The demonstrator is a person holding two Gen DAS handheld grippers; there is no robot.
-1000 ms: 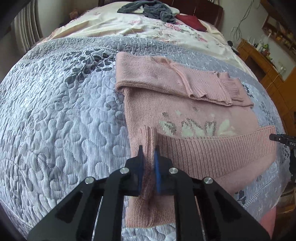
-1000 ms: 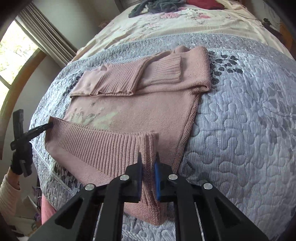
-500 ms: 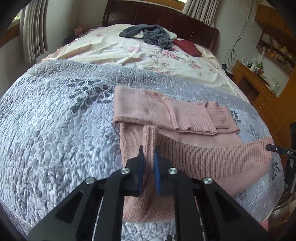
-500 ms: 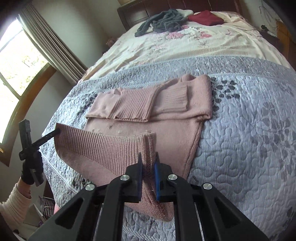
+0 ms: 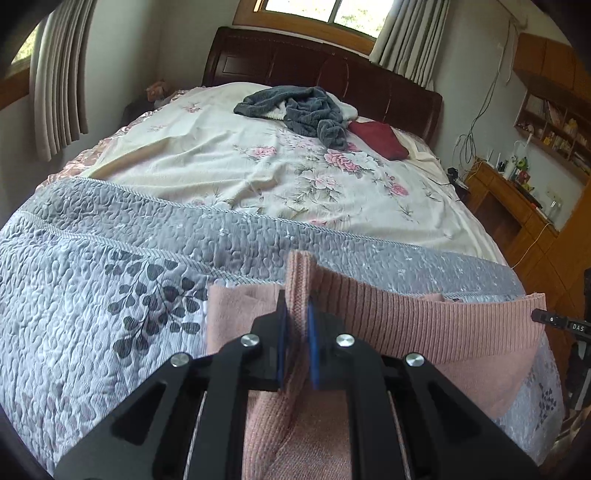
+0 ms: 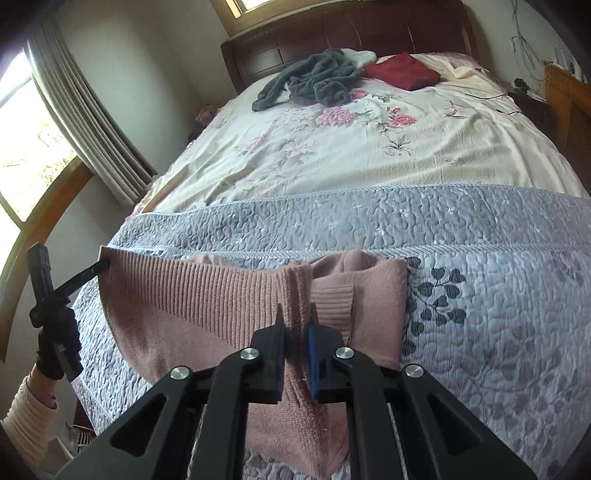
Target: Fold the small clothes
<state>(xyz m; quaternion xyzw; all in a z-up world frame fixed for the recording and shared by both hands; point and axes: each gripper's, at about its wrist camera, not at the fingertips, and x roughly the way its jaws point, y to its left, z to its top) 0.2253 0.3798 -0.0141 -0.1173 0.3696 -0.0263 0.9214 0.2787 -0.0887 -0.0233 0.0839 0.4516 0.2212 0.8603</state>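
Left wrist view: each hand-held gripper (image 5: 295, 341) (image 6: 295, 341) still pinches the pink sweater's ribbed hem (image 5: 424, 321), now lifted higher.

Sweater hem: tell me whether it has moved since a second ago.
Yes. The hem, pinched by both grippers, has risen and gone forward toward the headboard, now hiding the folded sleeves and front pattern.

A dark wooden headboard (image 5: 321, 70) stands at the far end, under a daylit window (image 5: 325, 11) with grey curtains (image 5: 59, 74). Wooden shelves (image 5: 550, 122) and a cabinet (image 5: 509, 206) line the right wall.
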